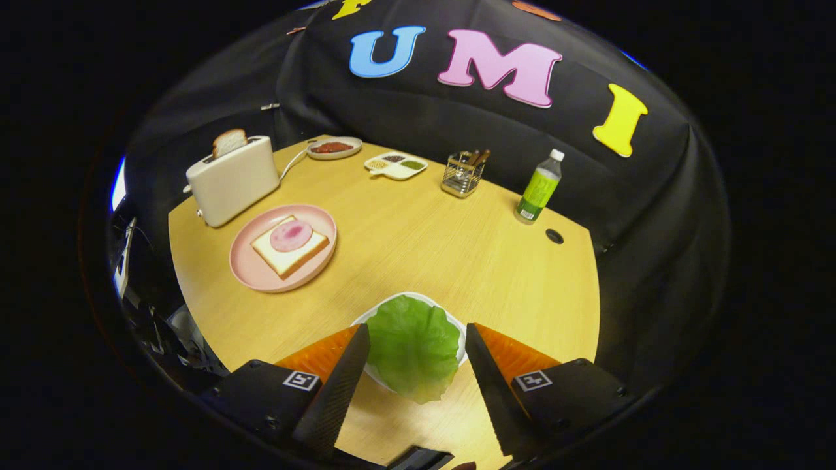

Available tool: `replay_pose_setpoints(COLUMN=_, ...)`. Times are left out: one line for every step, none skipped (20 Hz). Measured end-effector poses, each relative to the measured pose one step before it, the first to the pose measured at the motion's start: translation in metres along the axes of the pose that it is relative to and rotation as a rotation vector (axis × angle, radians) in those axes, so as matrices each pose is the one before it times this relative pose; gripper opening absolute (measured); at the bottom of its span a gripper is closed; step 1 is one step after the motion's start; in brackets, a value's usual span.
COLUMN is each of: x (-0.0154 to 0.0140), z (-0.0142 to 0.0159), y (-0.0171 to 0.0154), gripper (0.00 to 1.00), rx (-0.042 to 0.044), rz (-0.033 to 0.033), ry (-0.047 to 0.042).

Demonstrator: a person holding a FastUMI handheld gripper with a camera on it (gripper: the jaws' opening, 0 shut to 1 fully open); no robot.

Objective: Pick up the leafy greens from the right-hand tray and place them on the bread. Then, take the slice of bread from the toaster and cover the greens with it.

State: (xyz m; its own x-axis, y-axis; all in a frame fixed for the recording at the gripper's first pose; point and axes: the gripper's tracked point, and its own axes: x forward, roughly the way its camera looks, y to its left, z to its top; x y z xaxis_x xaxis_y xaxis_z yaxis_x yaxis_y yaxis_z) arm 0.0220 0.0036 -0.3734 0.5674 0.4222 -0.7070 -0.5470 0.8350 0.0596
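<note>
A green lettuce leaf (413, 346) lies on a small white tray (460, 326) between my fingers. My gripper (417, 334) hangs open above it, one finger on each side, neither touching the leaf. Beyond and to the left, a pink plate (251, 274) carries a bread slice (287, 251) with a round of ham (291, 235) on top. Behind the plate stands a cream toaster (232, 179) with a second bread slice (228, 141) sticking out of its slot.
On the wooden table (424, 241), at the back, sit a plate of red sauce (334, 148), a white divided dish (396, 165), a wire cutlery holder (463, 173) and a green bottle (539, 188). A black cable hole (554, 236) lies near the bottle.
</note>
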Motion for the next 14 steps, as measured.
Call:
replay_pose_setpoints(x=0.01135, z=-0.00985, y=-0.00008, gripper=0.89, rx=-0.00919, rz=0.01056, ry=0.03654)
replay_pose_setpoints(x=0.00976, z=-0.00904, y=0.00041, gripper=0.87, rx=-0.00383, rz=0.01451, ry=0.03582)
replay_pose_setpoints(x=0.00936, z=-0.00496, y=0.00103, gripper=0.83, rx=0.00403, rz=0.01792, ry=0.02751)
replay_pose_setpoints(x=0.01063, z=-0.00363, y=-0.00083, gripper=0.80, rx=0.00780, rz=0.01207, ry=0.02033)
replay_pose_setpoints(x=0.00968, z=-0.00004, y=-0.00199, gripper=0.78, rx=0.00517, rz=0.00646, ry=0.01182)
replay_pose_setpoints(x=0.00744, z=-0.00077, y=-0.00106, gripper=0.77, rx=0.00236, rz=0.00699, ry=0.01391)
replay_pose_setpoints(x=0.00858, z=-0.00178, y=-0.00098, gripper=0.76, rx=0.00041, rz=0.00785, ry=0.01629)
replay_pose_setpoints(x=0.00615, z=-0.00279, y=0.00063, gripper=0.75, rx=-0.00019, rz=0.00709, ry=0.01946)
replay_pose_setpoints(x=0.00520, z=-0.00371, y=0.00003, gripper=0.74, rx=-0.00362, rz=0.00252, ry=0.02325)
replay_pose_setpoints(x=0.00353, z=-0.00527, y=-0.00028, gripper=0.73, rx=-0.00426, rz=-0.00008, ry=0.02304)
replay_pose_setpoints(x=0.00391, z=-0.00201, y=0.00492, gripper=0.70, rx=0.00660, rz=0.02008, ry=0.00784)
replay_pose_setpoints(x=-0.00242, z=0.00062, y=0.00083, gripper=0.67, rx=0.00777, rz=0.00389, ry=0.00315)
replay_pose_setpoints(x=-0.00013, z=-0.00263, y=-0.00101, gripper=0.61, rx=0.01468, rz=0.00498, ry=0.01065)
replay_pose_setpoints(x=0.00424, z=-0.00042, y=0.00046, gripper=0.60, rx=0.02964, rz=0.00800, ry=0.00826)
